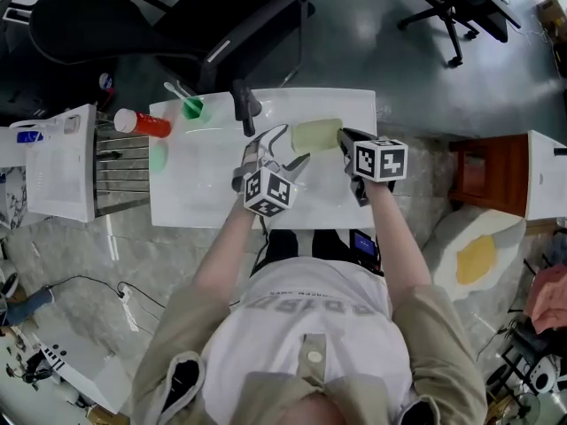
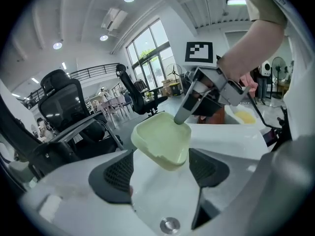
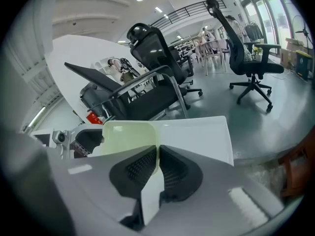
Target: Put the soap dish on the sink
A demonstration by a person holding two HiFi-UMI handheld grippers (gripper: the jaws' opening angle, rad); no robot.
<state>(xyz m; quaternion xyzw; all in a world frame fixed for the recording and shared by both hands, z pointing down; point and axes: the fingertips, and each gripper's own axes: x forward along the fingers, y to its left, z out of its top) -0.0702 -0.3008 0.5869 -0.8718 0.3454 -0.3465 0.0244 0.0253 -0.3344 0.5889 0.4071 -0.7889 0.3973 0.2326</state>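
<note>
Firmly nipping soap dish (image 1: pixel 314 135) by its rim in right gripper (image 3: pixel 157 154) for lowering onto sink (image 1: pixel 199 197), with left gripper (image 2: pixel 162 173) agape, seemingly guarding.

— Where is the soap dish (image 1: pixel 316 135) found in relation to the sink (image 1: pixel 173 212)?

— It is held over the sink's far right part. Its right edge is clamped in the right claw (image 1: pixel 342 138). The left claw (image 1: pixel 288 150) is set at its near left side, spread to either side of it, and no contact can be seen.

— What is ranged around the sink?

— A faucet (image 1: pixel 246 106) is mounted at the middle of the far rim. A cup (image 1: pixel 192 108) and a bottle (image 1: pixel 142 123) laid on its side are found at the far left corner. A rack (image 1: pixel 120 171) is placed just left of the sink, and an office chair (image 1: pixel 177 16) behind it.
</note>
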